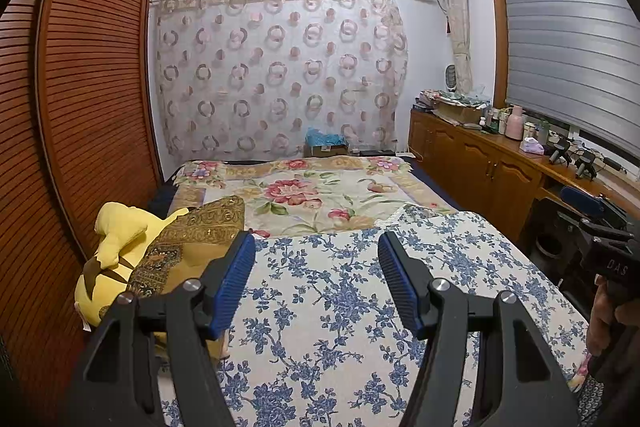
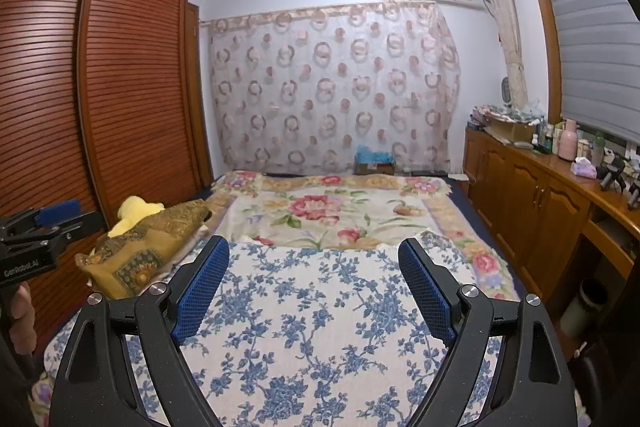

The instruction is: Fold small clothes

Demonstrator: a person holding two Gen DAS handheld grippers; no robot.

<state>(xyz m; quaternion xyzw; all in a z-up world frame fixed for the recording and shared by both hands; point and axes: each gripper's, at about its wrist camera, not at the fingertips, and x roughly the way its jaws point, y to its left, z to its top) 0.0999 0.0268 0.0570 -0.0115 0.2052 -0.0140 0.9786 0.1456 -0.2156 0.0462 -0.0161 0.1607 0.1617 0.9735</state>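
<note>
even indoor light, sharp, fisheye-curved edges

Near cloth (image 1: 340,307): white, printed with blue flower sprays. Beyond it, bedspread (image 1: 320,195): cream with red and pink blooms, green leaves. Left of the cloth, plush toy (image 1: 116,239): yellow; cushion (image 1: 192,243): gold-brown, ornate. Behind the bedspread, curtain (image 1: 280,75): pale, pink-brown rings. Wardrobe (image 1: 80,87): reddish-brown slats. Gripper pads (image 1: 236,279): blue.

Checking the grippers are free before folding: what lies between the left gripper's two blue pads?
Nothing is held: in the left wrist view, only the blue-flowered cloth on the bed shows through the left gripper's open gap.
</note>
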